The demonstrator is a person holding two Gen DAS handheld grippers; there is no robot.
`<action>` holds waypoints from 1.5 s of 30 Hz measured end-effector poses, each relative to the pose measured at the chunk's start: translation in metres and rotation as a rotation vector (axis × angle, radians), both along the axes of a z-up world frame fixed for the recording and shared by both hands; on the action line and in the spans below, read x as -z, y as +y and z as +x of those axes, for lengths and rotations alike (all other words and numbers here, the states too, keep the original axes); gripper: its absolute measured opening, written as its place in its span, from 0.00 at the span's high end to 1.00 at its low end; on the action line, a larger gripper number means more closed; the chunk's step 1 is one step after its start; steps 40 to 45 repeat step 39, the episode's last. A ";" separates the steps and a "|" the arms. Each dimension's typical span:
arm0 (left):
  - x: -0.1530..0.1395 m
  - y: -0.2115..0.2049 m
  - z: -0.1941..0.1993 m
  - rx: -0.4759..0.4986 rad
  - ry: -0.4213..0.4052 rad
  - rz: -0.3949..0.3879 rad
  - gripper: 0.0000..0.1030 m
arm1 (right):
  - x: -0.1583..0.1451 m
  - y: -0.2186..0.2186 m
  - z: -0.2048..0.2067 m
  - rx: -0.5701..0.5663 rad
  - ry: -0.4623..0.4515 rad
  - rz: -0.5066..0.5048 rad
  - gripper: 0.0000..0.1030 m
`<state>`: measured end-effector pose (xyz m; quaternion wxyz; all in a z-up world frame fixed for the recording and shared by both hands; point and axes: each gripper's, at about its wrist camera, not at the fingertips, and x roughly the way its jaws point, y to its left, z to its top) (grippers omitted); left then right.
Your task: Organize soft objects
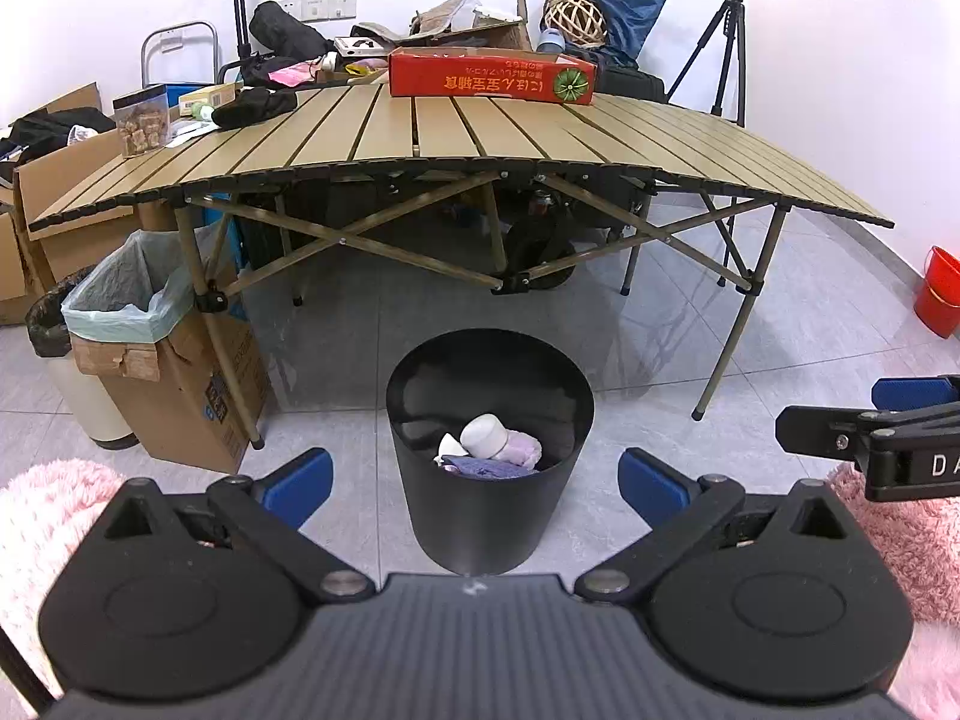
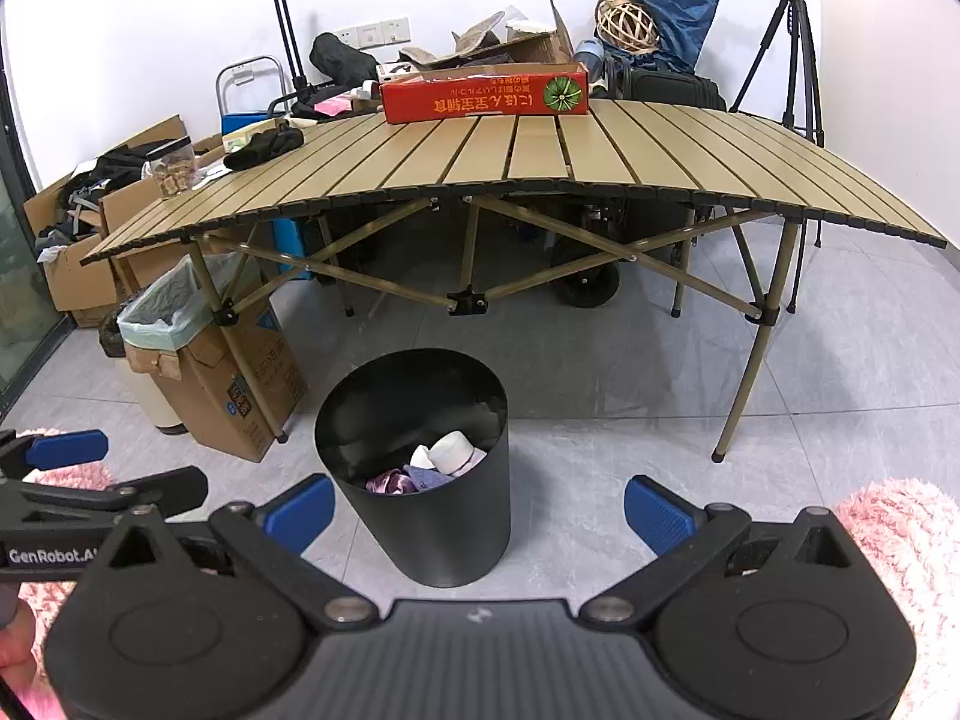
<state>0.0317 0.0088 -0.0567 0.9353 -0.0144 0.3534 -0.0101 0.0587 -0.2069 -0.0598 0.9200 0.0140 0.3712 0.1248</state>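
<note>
Left hand-held gripper [image 1: 475, 480]: blue ribbed pads spread wide, nothing between them, held over grey floor tiles [image 1: 630, 360]. Right hand-held gripper [image 2: 479, 507]: likewise wide and empty, beside the left one. Fluffy pink rug [image 1: 54, 516]: long-pile, at both lower edges of each wrist view. Cardboard box [image 1: 174, 402]: torn, lined with a pale green bag, standing by the left leg of the desk [image 1: 480, 132]. Black bin [image 1: 489, 516]: smooth, cylindrical, open-topped, on the floor between the pads, in front of the desk. Soft objects [image 1: 498, 450]: white roll, lilac and purple-blue cloths, lying inside the bin. Desk: tan slatted top, crossed metal legs, carrying a red carton [image 1: 492, 77]. Tripod [image 1: 726, 54]: far right, at the wall.
</note>
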 end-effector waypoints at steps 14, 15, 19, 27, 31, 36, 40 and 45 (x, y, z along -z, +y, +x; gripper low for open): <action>-0.002 0.000 0.000 0.001 -0.004 0.000 0.00 | 0.000 0.000 0.000 0.000 -0.002 0.000 0.00; -0.002 0.000 0.001 0.000 -0.004 0.000 0.00 | 0.000 0.000 0.000 0.000 -0.001 0.000 0.00; -0.003 0.000 0.001 0.000 -0.005 0.000 0.00 | 0.000 0.000 0.000 0.000 -0.001 0.000 0.00; -0.004 0.002 0.002 -0.005 -0.002 -0.004 0.00 | 0.001 0.001 0.000 0.000 -0.002 -0.001 0.00; -0.004 0.002 0.002 -0.002 -0.003 -0.004 0.00 | 0.001 0.001 -0.001 0.000 -0.001 -0.001 0.00; -0.002 0.003 0.002 -0.001 -0.005 -0.015 0.00 | 0.001 0.001 -0.001 0.000 -0.001 -0.001 0.00; -0.002 0.002 0.002 0.000 -0.005 -0.014 0.00 | 0.001 0.000 0.000 -0.001 0.002 0.000 0.00; -0.002 0.002 0.002 0.000 -0.005 -0.014 0.00 | 0.001 0.000 0.000 -0.001 0.002 0.000 0.00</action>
